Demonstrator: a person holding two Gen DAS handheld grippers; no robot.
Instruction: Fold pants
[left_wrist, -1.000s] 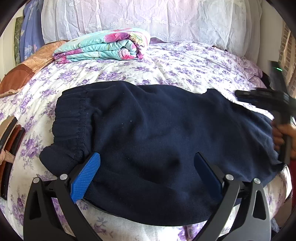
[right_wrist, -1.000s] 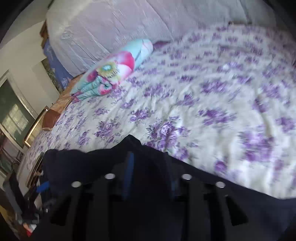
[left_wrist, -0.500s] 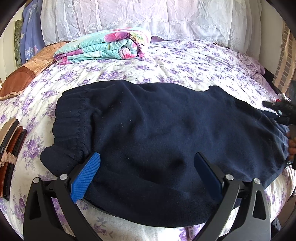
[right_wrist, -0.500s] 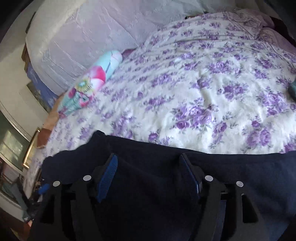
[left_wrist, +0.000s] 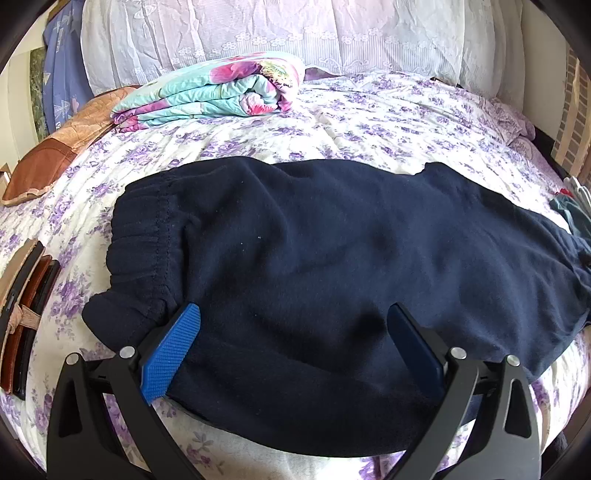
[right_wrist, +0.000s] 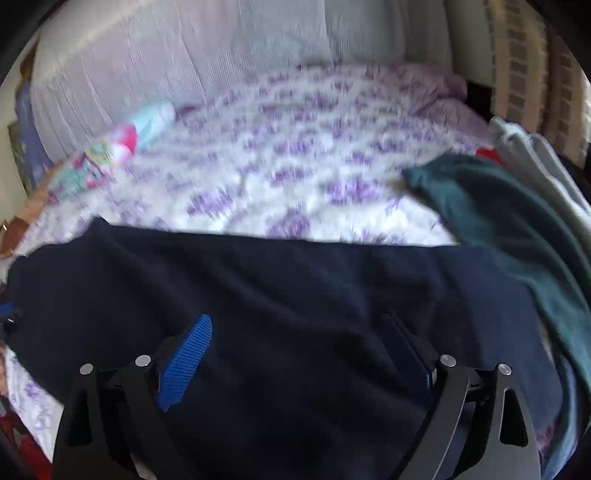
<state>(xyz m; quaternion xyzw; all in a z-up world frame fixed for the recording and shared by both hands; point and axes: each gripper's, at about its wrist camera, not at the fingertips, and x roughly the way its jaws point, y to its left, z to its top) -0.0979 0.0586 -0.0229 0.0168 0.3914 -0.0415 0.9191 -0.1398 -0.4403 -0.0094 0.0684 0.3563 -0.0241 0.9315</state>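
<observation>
Right wrist view motion-blurred: bedspread (right_wrist: 295, 177) pattern smeared. Pants (left_wrist: 332, 266) right end cut by frame edge in left wrist view. Teal garment (right_wrist: 517, 221) partly cropped. Brown items (left_wrist: 26, 295) at left edge unidentifiable.

Was in home bedroom. Bed (left_wrist: 369, 122) under me carried white bedspread (left_wrist: 388, 110) printed with purple flowers. White lace-trimmed pillows (left_wrist: 258, 33) stood along head of bed. Folded floral quilt (left_wrist: 207, 94), turquoise and pink, lay near pillows. Brown quilted cushion (left_wrist: 48, 162) sat at left edge of bed. Navy pants (left_wrist: 332, 258) lay spread on bedspread; teal and grey clothes (right_wrist: 517, 221) lay piled at right edge. Brick wall (left_wrist: 576, 110) showed at far right.
</observation>
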